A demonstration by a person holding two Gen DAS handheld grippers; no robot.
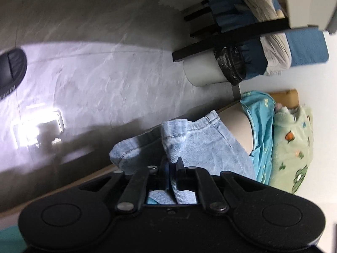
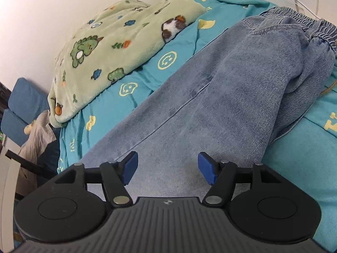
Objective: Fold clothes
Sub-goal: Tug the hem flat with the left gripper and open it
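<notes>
Our left gripper clamps the jeans' cuff end for folding; our right gripper hovers apart above them.

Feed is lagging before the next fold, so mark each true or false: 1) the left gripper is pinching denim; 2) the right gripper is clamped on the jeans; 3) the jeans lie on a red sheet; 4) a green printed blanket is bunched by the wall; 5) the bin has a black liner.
1) True: the left gripper is shut on the jeans.
2) False: the right gripper is open, its pads apart above the denim.
3) False: the sheet is turquoise with yellow smiley prints.
4) True: the green blanket lies bunched against the wall.
5) True: the white bin has a black liner.
</notes>
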